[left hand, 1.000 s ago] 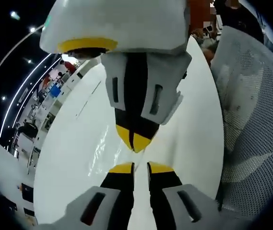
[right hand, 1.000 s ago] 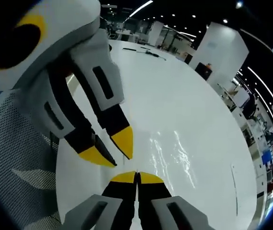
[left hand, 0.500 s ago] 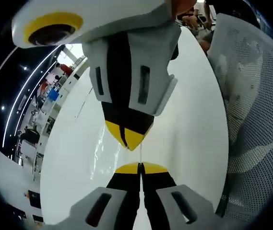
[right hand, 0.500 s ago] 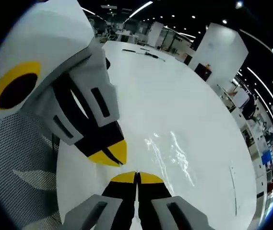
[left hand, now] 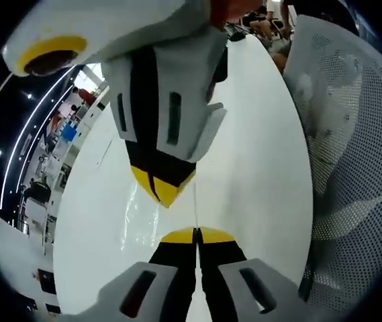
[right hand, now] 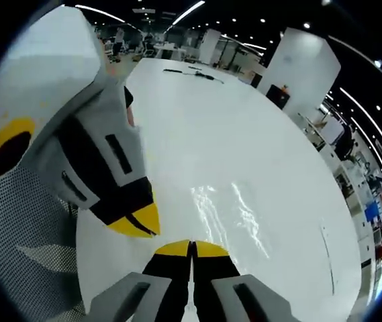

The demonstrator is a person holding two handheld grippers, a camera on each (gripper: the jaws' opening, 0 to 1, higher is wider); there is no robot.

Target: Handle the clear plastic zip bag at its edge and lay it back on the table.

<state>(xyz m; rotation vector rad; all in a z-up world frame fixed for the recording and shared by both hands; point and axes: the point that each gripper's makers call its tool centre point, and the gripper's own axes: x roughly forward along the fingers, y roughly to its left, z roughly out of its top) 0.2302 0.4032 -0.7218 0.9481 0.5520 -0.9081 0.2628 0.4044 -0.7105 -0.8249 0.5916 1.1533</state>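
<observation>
Both claws are pinched shut on the bag's near edge, left claw [left hand: 195, 234] and right claw [right hand: 191, 247] almost nose to nose. The bag [right hand: 227, 211] drapes glossy across the white bench [right hand: 258, 134]. It looks light, limp and slippery; the stiffer zip edge seems the best hold.

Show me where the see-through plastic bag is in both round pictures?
Left gripper view: the clear plastic zip bag glints on the white table, left of centre, just above the left tool, whose jaws are pressed together on its thin edge.
Right gripper view: the bag shines at centre, up and right of the right tool, also clamped shut.
Shared landmark: the grey mesh chair back beside the table.
</observation>
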